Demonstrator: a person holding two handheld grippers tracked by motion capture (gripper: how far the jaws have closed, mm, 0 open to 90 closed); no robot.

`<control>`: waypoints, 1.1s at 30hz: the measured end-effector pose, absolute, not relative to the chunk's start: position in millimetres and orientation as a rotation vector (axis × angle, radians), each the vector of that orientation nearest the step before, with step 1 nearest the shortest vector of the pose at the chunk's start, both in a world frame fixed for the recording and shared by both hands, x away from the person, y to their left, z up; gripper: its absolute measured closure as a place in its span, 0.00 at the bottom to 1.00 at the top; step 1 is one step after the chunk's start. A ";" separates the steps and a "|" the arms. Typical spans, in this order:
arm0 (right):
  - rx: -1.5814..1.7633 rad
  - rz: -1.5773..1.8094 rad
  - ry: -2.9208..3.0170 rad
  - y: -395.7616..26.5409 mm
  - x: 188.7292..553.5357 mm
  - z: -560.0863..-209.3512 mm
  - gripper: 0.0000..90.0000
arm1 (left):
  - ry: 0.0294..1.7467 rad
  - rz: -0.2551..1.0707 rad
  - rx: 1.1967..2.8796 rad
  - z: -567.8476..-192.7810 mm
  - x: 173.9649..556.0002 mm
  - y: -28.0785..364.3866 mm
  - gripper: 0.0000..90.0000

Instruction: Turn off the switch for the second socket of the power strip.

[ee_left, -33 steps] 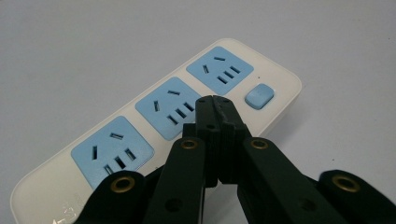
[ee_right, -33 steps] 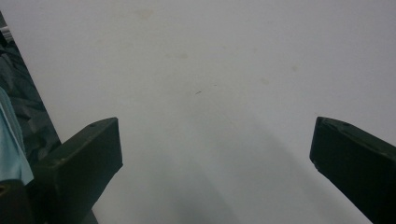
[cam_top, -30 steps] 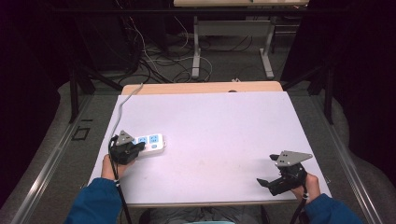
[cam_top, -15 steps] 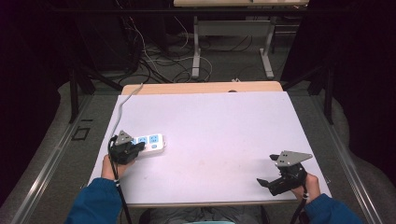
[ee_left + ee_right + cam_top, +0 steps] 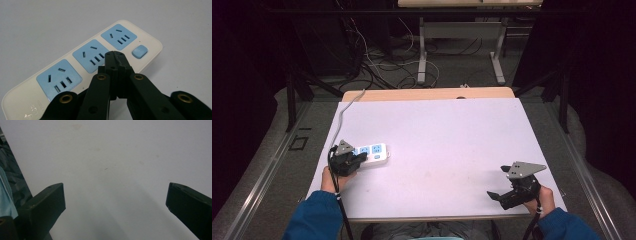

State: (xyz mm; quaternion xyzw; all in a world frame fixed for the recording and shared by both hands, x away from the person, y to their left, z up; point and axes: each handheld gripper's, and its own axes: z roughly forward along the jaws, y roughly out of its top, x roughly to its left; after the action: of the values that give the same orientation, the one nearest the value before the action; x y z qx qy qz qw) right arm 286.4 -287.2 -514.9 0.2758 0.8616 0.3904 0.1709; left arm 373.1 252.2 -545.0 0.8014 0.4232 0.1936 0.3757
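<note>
We see hardly any change: at lower right of the high view the right gripper (image 5: 501, 184) has crept slightly toward the bottom edge since a second ago, its jaws set wide apart above the table (image 5: 452, 130).

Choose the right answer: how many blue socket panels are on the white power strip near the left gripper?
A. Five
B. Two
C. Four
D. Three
D. The left gripper view shows three blue socket panels in a row on the power strip, followed by one small blue button at its far end; the left gripper has its jaws closed together over the middle panel.
</note>
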 end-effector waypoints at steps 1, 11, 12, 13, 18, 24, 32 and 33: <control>0.782 1.109 2.447 -287.2 286.4 -514.9 0.02 | 1.081 0.498 2.050 -545.0 373.3 252.4 1.00; 0.784 1.109 2.449 -287.1 286.2 -514.8 0.02 | 1.084 0.501 2.048 -544.9 373.3 252.4 1.00; 0.789 1.109 2.448 -287.0 285.8 -514.7 0.02 | 1.085 0.500 2.047 -545.0 373.3 252.4 1.00; 0.783 1.109 2.453 -287.2 286.2 -514.7 0.02 | 1.085 0.500 2.047 -545.0 373.3 252.4 1.00; 0.786 1.105 2.455 -287.1 286.1 -514.6 0.02 | 1.092 0.500 2.056 -544.5 372.4 251.3 1.00; 0.782 1.106 2.455 -287.1 286.3 -514.8 0.02 | 1.083 0.513 2.055 -544.6 372.9 251.1 1.00; 0.797 1.103 2.455 -286.7 285.4 -514.6 0.02 | 1.081 0.517 2.068 -544.1 372.2 250.2 1.00; 0.786 1.103 2.451 -286.9 285.9 -514.6 0.02 | 1.081 0.517 2.069 -544.0 372.3 250.2 1.00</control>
State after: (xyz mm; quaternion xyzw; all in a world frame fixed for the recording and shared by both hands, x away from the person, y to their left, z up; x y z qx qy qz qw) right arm 285.9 -286.9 -514.6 0.2768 0.8625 0.3882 0.1698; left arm 372.3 250.2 -544.0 0.8051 0.4206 0.2012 0.3666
